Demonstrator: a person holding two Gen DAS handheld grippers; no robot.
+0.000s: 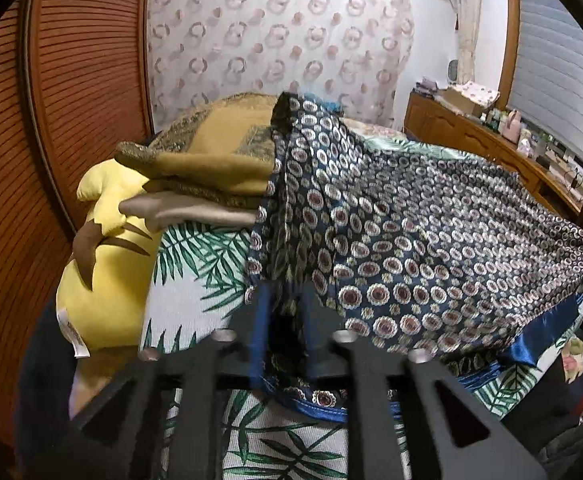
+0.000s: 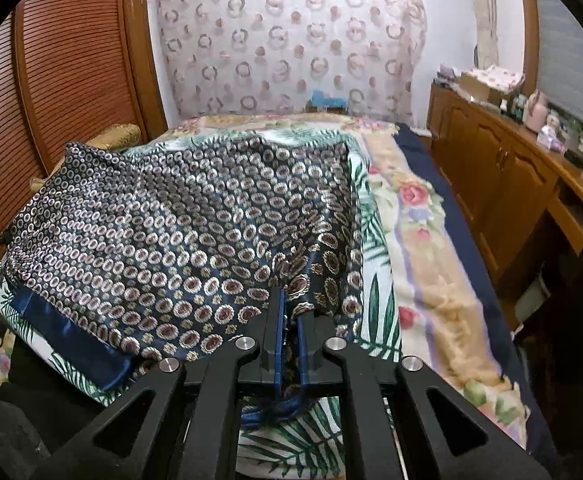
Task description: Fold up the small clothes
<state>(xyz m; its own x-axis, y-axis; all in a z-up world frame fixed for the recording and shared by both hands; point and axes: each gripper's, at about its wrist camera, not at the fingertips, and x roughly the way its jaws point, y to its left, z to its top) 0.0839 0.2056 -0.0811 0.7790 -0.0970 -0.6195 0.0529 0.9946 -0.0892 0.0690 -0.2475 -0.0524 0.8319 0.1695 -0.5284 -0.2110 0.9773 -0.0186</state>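
A navy satin garment (image 1: pixel 431 240) with a ring-and-flower print and a plain blue hem band (image 1: pixel 539 336) hangs lifted over the bed. My left gripper (image 1: pixel 285 300) is shut on its left edge, with cloth bunched between the fingers. In the right wrist view the same garment (image 2: pixel 171 232) stretches to the left, its blue hem band (image 2: pixel 71 344) drooping. My right gripper (image 2: pixel 289 312) is shut on the garment's right edge. The cloth sags between the two grippers above the palm-leaf sheet (image 2: pixel 375 280).
A yellow plush toy (image 1: pixel 103 272) and a stack of brown folded cloths (image 1: pixel 211 168) lie at the left of the bed. A wooden slatted wardrobe (image 1: pixel 51 120) stands left. A floral blanket (image 2: pixel 431 248) and wooden cabinets (image 2: pixel 499 168) are right.
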